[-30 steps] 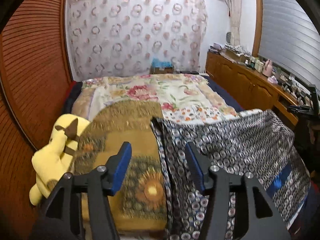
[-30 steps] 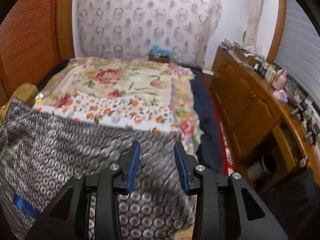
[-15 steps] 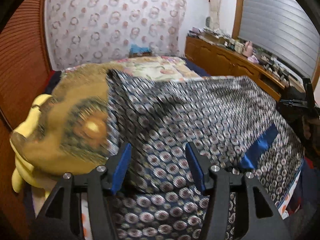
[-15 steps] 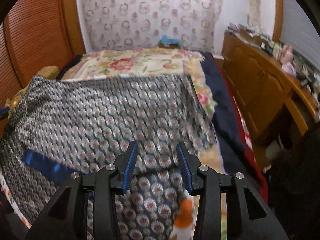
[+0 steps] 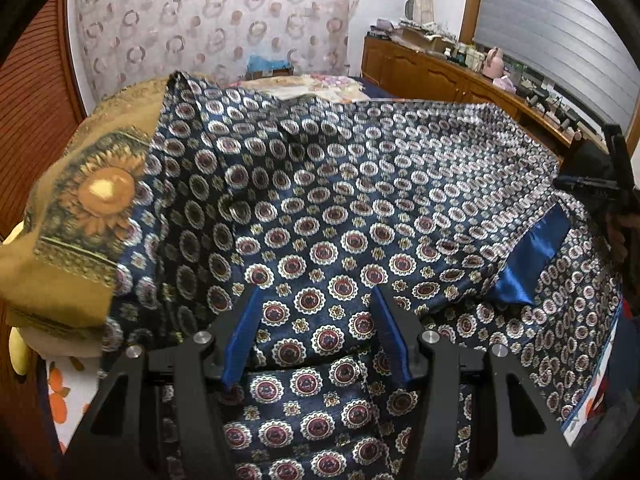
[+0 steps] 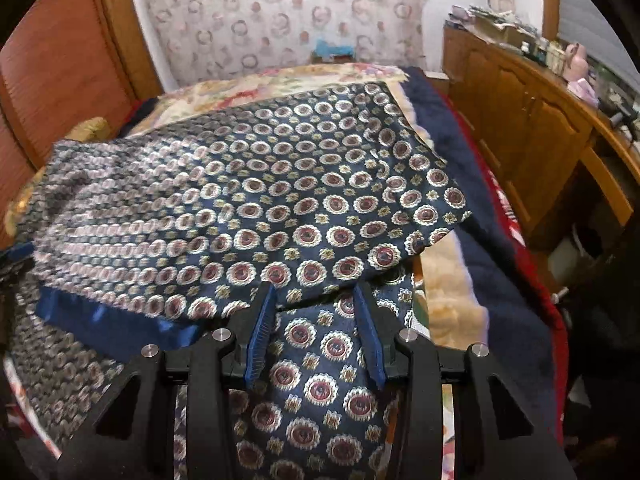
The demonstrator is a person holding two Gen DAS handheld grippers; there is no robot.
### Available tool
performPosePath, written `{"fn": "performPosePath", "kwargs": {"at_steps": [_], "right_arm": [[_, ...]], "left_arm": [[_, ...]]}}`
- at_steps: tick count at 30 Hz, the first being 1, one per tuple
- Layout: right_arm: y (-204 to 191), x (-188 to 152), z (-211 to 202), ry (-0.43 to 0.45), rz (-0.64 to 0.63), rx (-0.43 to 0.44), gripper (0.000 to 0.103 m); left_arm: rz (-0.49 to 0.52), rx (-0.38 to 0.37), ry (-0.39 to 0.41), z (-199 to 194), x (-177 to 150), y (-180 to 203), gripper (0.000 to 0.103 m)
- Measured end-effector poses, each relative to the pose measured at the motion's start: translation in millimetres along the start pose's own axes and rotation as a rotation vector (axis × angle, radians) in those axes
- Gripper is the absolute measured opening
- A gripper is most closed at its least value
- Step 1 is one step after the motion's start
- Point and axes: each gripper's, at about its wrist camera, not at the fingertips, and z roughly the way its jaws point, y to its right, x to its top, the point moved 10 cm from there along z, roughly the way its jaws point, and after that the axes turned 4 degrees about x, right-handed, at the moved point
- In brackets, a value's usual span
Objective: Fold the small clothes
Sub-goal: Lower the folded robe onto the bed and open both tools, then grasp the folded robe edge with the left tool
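Observation:
A navy garment [image 5: 360,184] with round medallion print lies spread on the bed, its upper layer folded over a lower one. A shiny blue satin band [image 5: 532,260] edges that upper layer. My left gripper [image 5: 316,296] hovers low over the garment's near part, its jaws open, with cloth lying under and between the fingers but not pinched. In the right wrist view the same garment [image 6: 240,200] and band [image 6: 108,320] show. My right gripper [image 6: 315,288] stands open over the fold's near right edge, the pads clear of the cloth.
A sunflower-print cloth [image 5: 92,208] and a yellow plush toy [image 5: 18,352] lie left of the garment. A floral bedspread [image 6: 280,76] and a navy blanket [image 6: 492,240] lie beyond it and to its right. A wooden cabinet [image 6: 532,120] runs along the right, a slatted wooden wall [image 5: 36,120] on the left.
Both grippers have come down and closer to the garment, which now fills both views. The jaws keep about the same width.

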Motion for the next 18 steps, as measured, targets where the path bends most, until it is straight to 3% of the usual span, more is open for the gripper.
{"fn": "performPosePath", "kwargs": {"at_steps": [13, 16, 18], "right_arm": [[-4.3, 4.7, 8.1, 0.036, -0.034, -0.064, 0.041], [-4.2, 5.1, 8.1, 0.043, -0.040, -0.067, 0.041], [-4.3, 5.0, 8.0, 0.044, -0.042, -0.068, 0.041]], "left_arm": [[0.051, 0.044, -0.005, 6.9, -1.0, 6.8, 0.068], [0.034, 0.068, -0.013, 10.0, 0.3, 2.8, 0.081], [0.005, 0.064, -0.018, 11.1, 0.1, -1.8, 0.082]]}}
